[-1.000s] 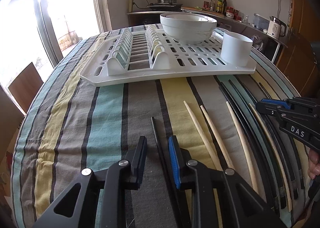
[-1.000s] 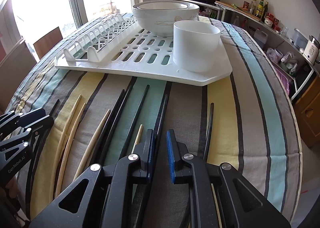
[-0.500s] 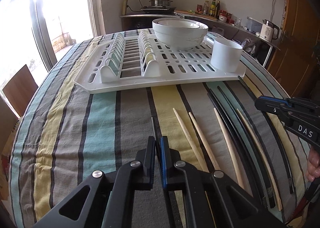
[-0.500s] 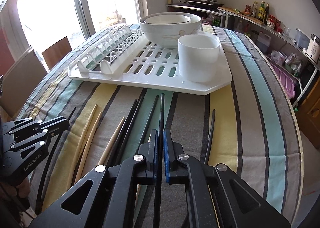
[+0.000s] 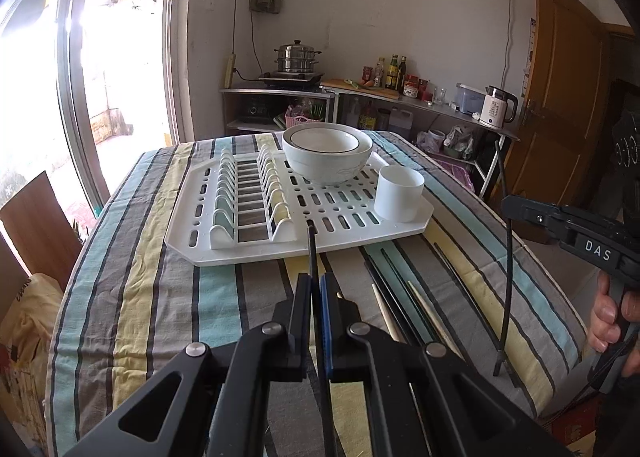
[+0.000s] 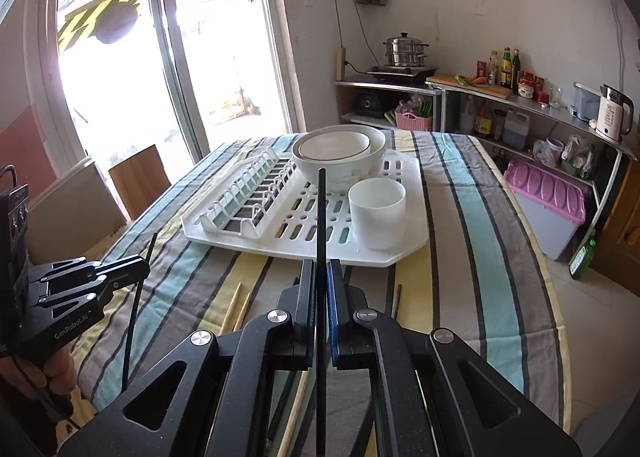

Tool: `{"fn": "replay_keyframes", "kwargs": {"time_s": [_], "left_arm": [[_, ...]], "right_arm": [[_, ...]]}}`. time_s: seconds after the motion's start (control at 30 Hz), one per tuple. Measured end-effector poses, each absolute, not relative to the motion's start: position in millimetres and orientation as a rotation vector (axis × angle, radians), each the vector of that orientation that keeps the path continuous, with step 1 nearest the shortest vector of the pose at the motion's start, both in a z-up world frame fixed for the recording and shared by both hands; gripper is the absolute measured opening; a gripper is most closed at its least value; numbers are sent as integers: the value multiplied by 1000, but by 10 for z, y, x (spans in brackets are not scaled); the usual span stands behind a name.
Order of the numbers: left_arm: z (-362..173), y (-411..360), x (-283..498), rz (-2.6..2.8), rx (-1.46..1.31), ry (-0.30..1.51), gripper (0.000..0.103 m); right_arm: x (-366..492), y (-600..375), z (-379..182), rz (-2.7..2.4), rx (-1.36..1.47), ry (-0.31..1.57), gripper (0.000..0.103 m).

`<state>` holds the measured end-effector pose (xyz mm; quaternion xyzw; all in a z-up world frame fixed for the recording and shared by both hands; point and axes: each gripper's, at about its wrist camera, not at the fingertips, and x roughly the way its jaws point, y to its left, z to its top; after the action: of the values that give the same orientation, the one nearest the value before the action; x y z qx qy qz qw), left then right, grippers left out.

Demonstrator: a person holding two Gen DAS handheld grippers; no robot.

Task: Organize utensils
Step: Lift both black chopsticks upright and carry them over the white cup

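A black chopstick (image 5: 312, 253) is now pinched in the left hand-held gripper (image 5: 315, 289), another black chopstick (image 6: 321, 217) in the right hand-held gripper (image 6: 319, 277) — both have been lifted off the striped surface (image 5: 160, 297). The pick-up is judged done; the white cup (image 6: 377, 213) on the drying rack (image 6: 404, 253) looks the likely destination.

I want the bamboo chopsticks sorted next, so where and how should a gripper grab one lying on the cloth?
Take a bamboo chopstick near mid-length, coming down from above with the jaws across its thin shaft. It lies flat on the striped cloth beside black chopsticks, so close narrowly.

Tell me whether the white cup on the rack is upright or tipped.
Upright: the white cup stands on its base on the rack, open mouth up.
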<state>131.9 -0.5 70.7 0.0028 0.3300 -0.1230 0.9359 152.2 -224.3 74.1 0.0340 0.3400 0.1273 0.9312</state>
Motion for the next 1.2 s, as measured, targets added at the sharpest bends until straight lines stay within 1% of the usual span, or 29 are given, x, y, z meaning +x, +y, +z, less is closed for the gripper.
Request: {"fn": "replay_keyframes", "kwargs": {"time_s": [0.27, 0.63, 0.93, 1.2], "left_arm": [[1001, 81, 1179, -278, -22, 617, 4], [1178, 100, 1126, -294, -22, 582, 4], [1354, 79, 1230, -304, -13, 553, 4], [1621, -35, 1558, -331, -19, 519, 4]], "right_arm": [[1364, -2293, 926, 244, 78, 635, 5], [1275, -2341, 1038, 240, 81, 597, 5], [1312, -2375, 1125, 234, 82, 577, 5], [1505, -2427, 1278, 225, 79, 552, 5]]}}
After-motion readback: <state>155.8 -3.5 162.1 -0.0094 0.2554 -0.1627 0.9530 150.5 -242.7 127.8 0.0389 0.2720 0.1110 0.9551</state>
